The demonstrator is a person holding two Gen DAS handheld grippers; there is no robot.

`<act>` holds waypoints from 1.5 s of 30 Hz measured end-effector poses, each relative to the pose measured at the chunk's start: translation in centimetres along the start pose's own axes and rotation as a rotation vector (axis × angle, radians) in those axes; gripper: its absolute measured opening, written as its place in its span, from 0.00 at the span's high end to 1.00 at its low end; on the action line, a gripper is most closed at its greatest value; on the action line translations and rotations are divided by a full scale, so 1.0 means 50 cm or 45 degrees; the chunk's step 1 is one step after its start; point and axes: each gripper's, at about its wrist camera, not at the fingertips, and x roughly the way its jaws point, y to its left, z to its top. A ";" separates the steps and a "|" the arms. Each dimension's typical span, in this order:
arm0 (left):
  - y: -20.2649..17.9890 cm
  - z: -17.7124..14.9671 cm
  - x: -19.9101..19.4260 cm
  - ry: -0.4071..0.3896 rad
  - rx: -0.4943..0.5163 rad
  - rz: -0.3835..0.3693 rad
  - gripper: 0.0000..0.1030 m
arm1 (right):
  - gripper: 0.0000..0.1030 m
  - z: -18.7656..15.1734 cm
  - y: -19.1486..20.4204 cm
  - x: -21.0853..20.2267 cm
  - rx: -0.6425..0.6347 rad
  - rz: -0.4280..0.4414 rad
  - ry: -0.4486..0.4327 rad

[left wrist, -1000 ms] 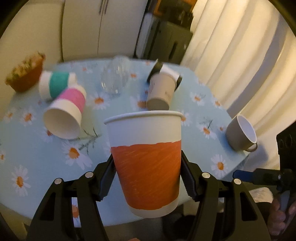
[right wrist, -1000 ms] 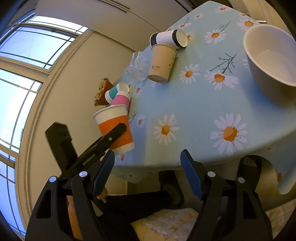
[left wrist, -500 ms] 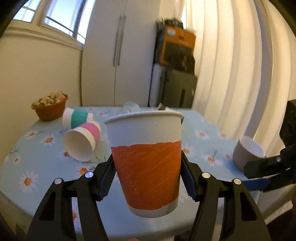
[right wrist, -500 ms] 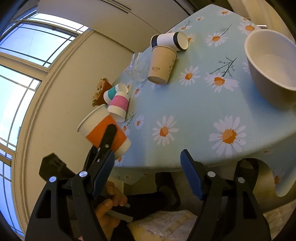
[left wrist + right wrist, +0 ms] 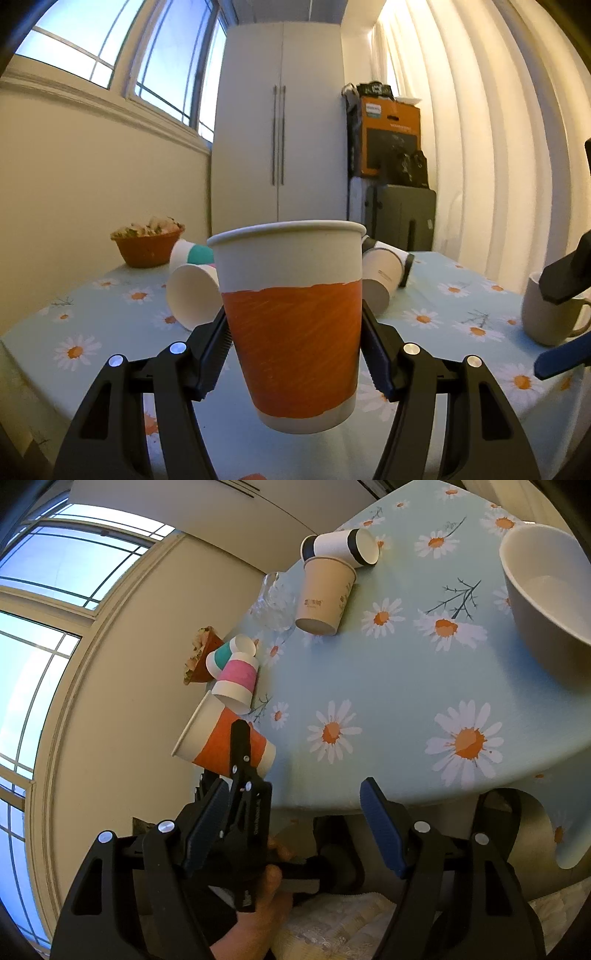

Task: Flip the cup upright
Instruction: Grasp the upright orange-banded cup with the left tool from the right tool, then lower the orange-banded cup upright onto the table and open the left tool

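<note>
The left gripper (image 5: 293, 347) pinches the orange paper cup (image 5: 291, 321) by its sides, mouth up in its own camera, the base over the near edge of the daisy tablecloth (image 5: 436, 306). The right gripper (image 5: 291, 834) hangs below the table edge, jaws spread, nothing between them. Farther out a pink cup (image 5: 236, 681), a teal cup (image 5: 221, 653) and a beige cup (image 5: 325, 594) lie tipped over, and a grey mug (image 5: 546, 314) stands at the right.

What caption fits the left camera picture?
Left tool holds the orange cup upright above the daisy table.
</note>
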 end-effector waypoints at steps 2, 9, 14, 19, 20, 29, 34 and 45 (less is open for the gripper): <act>0.003 -0.007 0.003 -0.018 -0.015 0.018 0.39 | 0.29 0.000 -0.001 0.003 0.003 -0.004 0.004; -0.006 -0.031 0.010 -0.056 0.033 0.067 0.39 | 0.29 0.001 -0.004 0.009 0.016 -0.020 0.015; -0.012 -0.042 0.010 -0.068 0.062 0.062 0.39 | 0.29 0.001 -0.003 0.010 0.017 -0.027 0.019; -0.011 -0.052 0.012 -0.059 0.074 0.041 0.39 | 0.29 0.000 -0.008 0.008 0.026 -0.042 0.016; -0.010 -0.053 0.012 -0.059 0.073 0.040 0.39 | 0.29 0.000 -0.008 0.008 0.027 -0.038 0.017; -0.020 -0.071 0.014 -0.029 0.105 0.004 0.39 | 0.29 -0.001 -0.011 0.008 0.032 -0.043 0.023; -0.023 -0.072 0.014 -0.023 0.106 0.015 0.34 | 0.29 -0.001 -0.013 0.007 0.035 -0.040 0.021; -0.014 -0.051 0.004 -0.036 0.052 -0.022 0.06 | 0.29 -0.001 -0.013 0.006 0.033 -0.043 0.016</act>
